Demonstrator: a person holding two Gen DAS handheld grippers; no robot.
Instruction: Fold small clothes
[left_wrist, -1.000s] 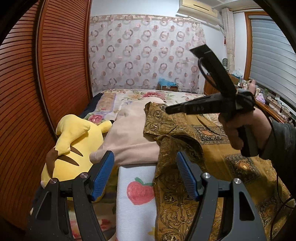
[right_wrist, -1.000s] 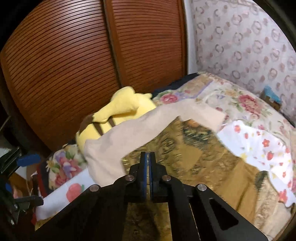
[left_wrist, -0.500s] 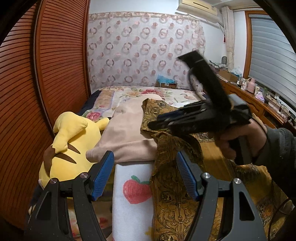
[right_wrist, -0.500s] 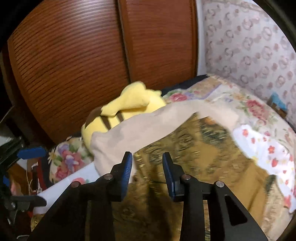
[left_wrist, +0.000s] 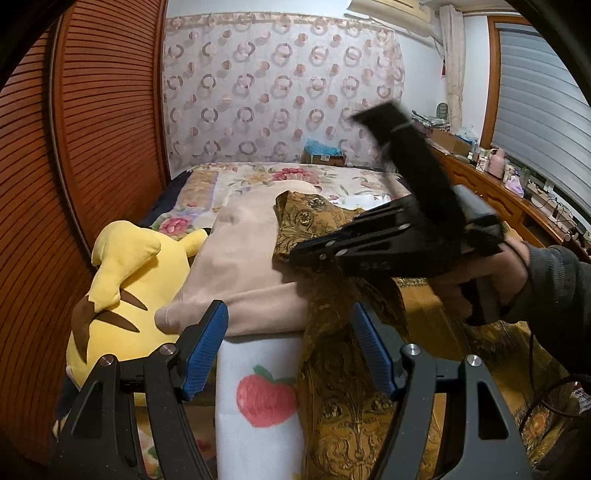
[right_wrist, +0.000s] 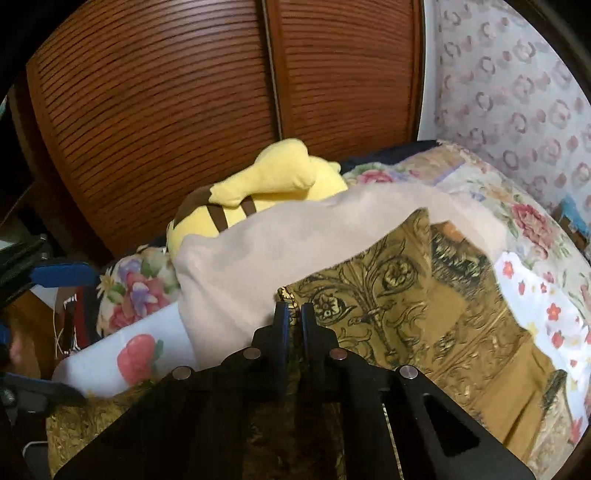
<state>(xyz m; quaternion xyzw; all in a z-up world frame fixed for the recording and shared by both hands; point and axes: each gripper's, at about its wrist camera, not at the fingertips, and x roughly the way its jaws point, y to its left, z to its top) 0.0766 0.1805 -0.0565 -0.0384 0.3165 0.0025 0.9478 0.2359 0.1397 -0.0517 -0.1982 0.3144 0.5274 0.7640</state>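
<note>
The right hand-held gripper (right_wrist: 291, 317) is pinched narrow on an edge of the gold patterned garment (right_wrist: 399, 295), which lies on the bed (right_wrist: 532, 229) against a beige cloth (right_wrist: 258, 251) — a yellow plush toy (right_wrist: 273, 181) beside it. The left hand-held gripper (left_wrist: 290, 350) (blue pads spread wide) hovers near the bed's edge, holding nothing.

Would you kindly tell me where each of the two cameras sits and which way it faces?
Left wrist: on the open left gripper, looking along the bed to the patterned curtain; the right gripper and hand show.
Right wrist: on the right gripper, jaws shut on the gold garment, facing the wooden doors.
Shared: yellow plush, beige cloth, gold garment.
</note>
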